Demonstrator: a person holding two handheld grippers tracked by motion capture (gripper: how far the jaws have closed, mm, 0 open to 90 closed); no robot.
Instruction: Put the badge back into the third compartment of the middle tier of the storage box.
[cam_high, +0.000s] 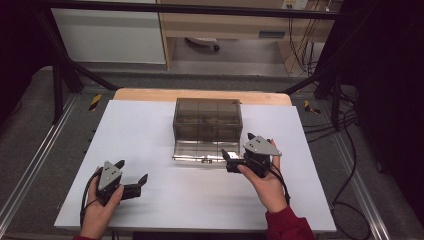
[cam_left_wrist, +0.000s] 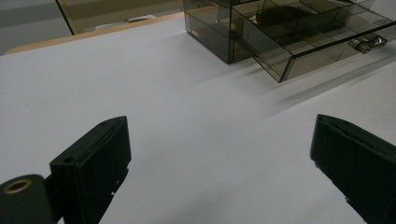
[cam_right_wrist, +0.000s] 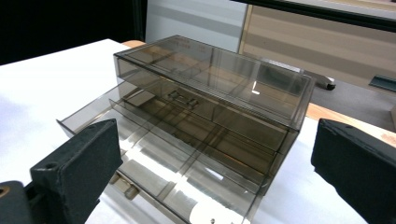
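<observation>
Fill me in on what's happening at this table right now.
A person holds a two-jaw gripper in each hand over a white table. On it stands a smoky transparent drawer box with its bottom drawer pulled out toward the person. The right gripper sits open just beside the drawer's front, at the handle end, holding nothing. The left gripper rests open on bare table, well away from the box. The drawer's compartments look empty.

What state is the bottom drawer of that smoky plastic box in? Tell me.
Open. The bottom drawer juts out from the box toward the person, its dividers exposed in the right gripper view; the upper drawer sits flush.
</observation>
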